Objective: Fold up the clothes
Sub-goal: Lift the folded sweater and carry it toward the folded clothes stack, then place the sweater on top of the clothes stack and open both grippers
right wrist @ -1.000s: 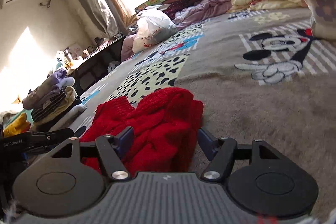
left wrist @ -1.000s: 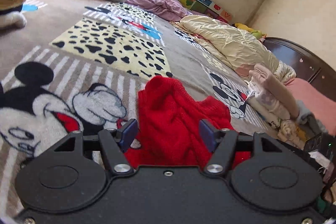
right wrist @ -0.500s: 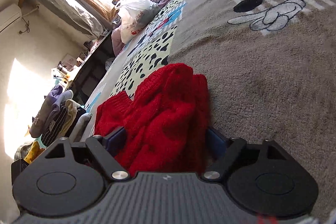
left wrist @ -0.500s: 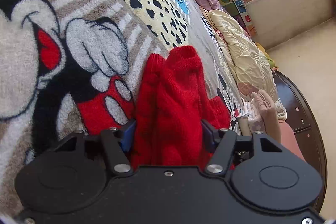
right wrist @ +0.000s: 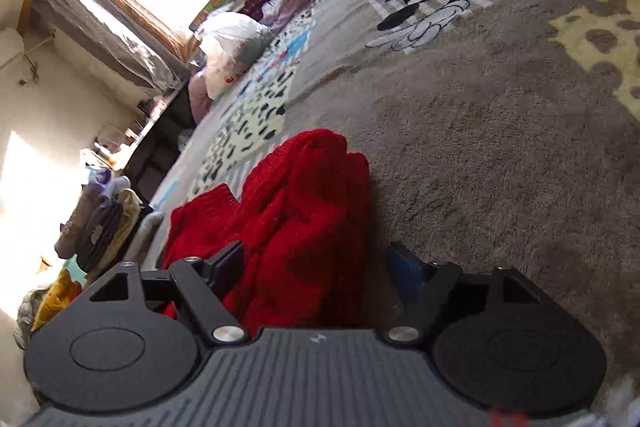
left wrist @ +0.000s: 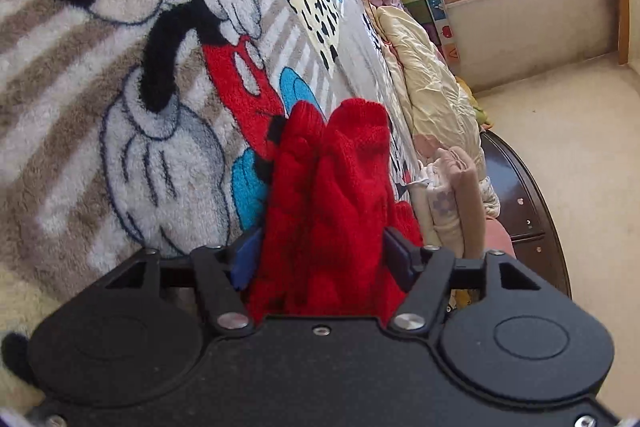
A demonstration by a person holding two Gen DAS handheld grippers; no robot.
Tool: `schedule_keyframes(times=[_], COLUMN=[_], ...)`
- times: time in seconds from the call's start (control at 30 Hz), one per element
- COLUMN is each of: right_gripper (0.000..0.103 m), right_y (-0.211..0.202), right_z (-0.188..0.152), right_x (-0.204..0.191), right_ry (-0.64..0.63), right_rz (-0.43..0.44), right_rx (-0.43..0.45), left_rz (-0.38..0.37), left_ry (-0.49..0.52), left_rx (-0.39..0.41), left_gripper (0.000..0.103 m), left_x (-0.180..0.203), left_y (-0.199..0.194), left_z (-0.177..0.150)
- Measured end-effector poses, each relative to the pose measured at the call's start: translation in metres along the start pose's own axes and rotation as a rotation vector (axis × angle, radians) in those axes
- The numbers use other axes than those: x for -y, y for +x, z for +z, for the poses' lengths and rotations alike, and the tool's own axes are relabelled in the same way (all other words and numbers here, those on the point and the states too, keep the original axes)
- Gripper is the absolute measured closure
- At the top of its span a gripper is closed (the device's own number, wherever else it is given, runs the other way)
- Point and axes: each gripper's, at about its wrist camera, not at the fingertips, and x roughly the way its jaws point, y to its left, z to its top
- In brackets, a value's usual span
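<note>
The red knitted sweater (left wrist: 332,211) lies bunched on the cartoon-print blanket (left wrist: 132,131) of the bed, between both sets of fingers. The left gripper (left wrist: 320,255) is opening with the knit filling its gap (whether the pads press is unclear). The right gripper (right wrist: 316,267) is also opening; its right-hand finger (right wrist: 404,271) stands clear of the sweater.

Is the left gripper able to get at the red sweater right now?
Probably yes. The red sweater already sits between the left gripper's opening fingers, with nothing blocking it on the blanket.
</note>
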Motion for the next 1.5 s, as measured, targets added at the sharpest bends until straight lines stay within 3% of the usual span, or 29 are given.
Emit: schedule_keyframes(times=[0.03,0.2,0.3,0.33,0.37,0.5,0.67,0.8,0.97,1.17,1.27,1.37,1.43,1.5], right_gripper=[0.025,0.016,0.017,0.021,0.035,0.049,0.051,0.051,0.051,0.051,0.051,0.051,0.051,0.051], right_y=[-0.007,-0.007,0.001,0.004,0.007,0.006,-0.013,-0.055,-0.132,-0.233,-0.270,-0.293,-0.299,-0.284], right_z=[-0.002,-0.013,-0.016,-0.017,-0.019,-0.024,-0.007,0.036,0.103,0.185,0.219,0.249,0.264,0.281], right_x=[0.004,0.004,0.001,-0.001,-0.001,0.004,0.013,0.010,0.017,0.041,0.061,0.098,0.137,0.186], right_ry=[0.027,0.005,-0.013,-0.015,-0.007,0.040,0.123,0.134,0.084,-0.034,-0.075,-0.054,0.007,0.161], right_rz=[0.027,0.061,0.061,0.066,0.079,0.122,0.186,0.228,0.248,0.228,0.200,0.153,0.119,0.042], right_rx=[0.007,0.005,0.019,0.020,0.014,0.053,0.150,0.322,0.621,0.935,1.059,1.118,1.137,1.083], left_rz=[0.000,0.033,0.070,0.071,0.065,0.014,-0.101,-0.243,-0.452,-0.689,-0.756,-0.749,-0.606,-0.437], left_ry=[0.006,0.040,0.083,0.075,0.070,0.064,0.077,0.128,0.247,0.304,0.280,0.237,0.235,0.232], left_rx=[0.000,0.007,-0.001,-0.002,-0.001,-0.020,-0.066,-0.128,-0.222,-0.334,-0.396,-0.458,-0.474,-0.496], left_gripper=[0.026,0.026,0.040,0.043,0.047,0.053,0.053,0.053,0.053,0.053,0.053,0.053,0.052,0.052], left_x=[0.000,0.003,0.011,0.011,0.012,0.022,0.073,0.144,0.262,0.375,0.409,0.420,0.409,0.391], left_y=[-0.001,0.002,0.014,0.017,0.018,0.019,0.045,0.088,0.162,0.256,0.314,0.377,0.426,0.470], left_z=[-0.001,-0.007,-0.013,-0.014,-0.014,-0.013,-0.006,-0.005,-0.016,-0.053,-0.079,-0.104,-0.117,-0.130])
